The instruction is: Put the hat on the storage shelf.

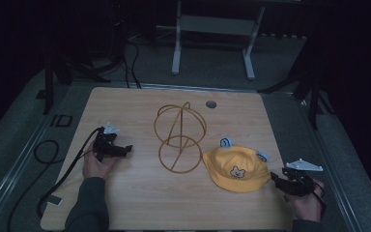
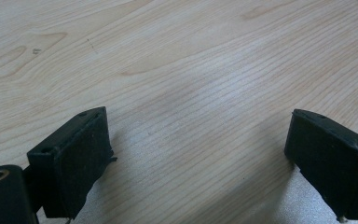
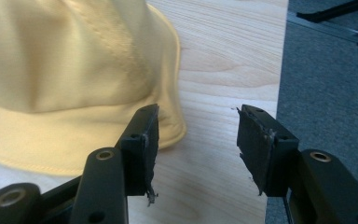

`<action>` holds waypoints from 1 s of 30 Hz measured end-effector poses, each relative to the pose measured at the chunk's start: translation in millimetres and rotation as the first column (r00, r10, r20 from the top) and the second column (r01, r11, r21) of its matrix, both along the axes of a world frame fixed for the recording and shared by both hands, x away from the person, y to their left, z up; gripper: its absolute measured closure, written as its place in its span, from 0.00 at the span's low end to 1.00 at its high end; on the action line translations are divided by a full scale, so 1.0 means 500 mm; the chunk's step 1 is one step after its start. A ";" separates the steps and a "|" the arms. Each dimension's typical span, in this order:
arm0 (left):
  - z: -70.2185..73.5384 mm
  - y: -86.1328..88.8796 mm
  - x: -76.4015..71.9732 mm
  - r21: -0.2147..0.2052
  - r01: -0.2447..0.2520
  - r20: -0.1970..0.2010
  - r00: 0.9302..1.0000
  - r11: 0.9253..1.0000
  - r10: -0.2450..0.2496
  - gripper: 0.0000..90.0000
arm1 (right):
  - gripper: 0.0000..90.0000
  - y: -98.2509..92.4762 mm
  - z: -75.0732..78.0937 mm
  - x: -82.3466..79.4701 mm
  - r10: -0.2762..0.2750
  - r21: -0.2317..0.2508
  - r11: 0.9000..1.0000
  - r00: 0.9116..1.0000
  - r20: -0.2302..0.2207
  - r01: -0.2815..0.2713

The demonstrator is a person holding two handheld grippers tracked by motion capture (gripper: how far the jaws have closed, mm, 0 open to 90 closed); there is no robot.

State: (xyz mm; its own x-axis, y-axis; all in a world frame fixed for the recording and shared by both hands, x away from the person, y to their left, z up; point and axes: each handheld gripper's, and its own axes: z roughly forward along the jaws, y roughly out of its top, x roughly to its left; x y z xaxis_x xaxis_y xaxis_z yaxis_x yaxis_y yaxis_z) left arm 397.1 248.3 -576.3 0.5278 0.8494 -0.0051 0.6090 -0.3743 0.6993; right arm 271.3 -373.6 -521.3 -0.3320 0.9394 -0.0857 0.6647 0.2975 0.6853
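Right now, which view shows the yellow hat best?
The high view: the whole yellow hat lies flat on the table, bear face and blue ears visible, beside the wire stand. The right gripper view gives a close-up of its brim and crown just left of the open right tool. The left gripper view catches a yellow sliver at its top right corner.

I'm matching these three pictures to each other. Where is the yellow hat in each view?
High view: yellow hat lower right of centre, by the right gripper.
Left gripper view: no hat that I can identify.
Right gripper view: hat upper left.
Shared landmark: the wooden table.
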 end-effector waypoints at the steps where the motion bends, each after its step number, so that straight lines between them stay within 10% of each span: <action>1: 0.000 0.000 0.000 0.000 0.000 0.000 1.000 1.000 0.000 0.07 | 0.54 0.000 0.002 -0.001 0.007 -0.001 1.000 1.000 -0.001 -0.007; 30: 0.000 -0.001 -0.006 0.002 -0.009 0.001 1.000 1.000 0.009 0.08 | 0.54 0.023 0.108 -0.013 0.236 -0.027 0.971 0.969 -0.065 -0.239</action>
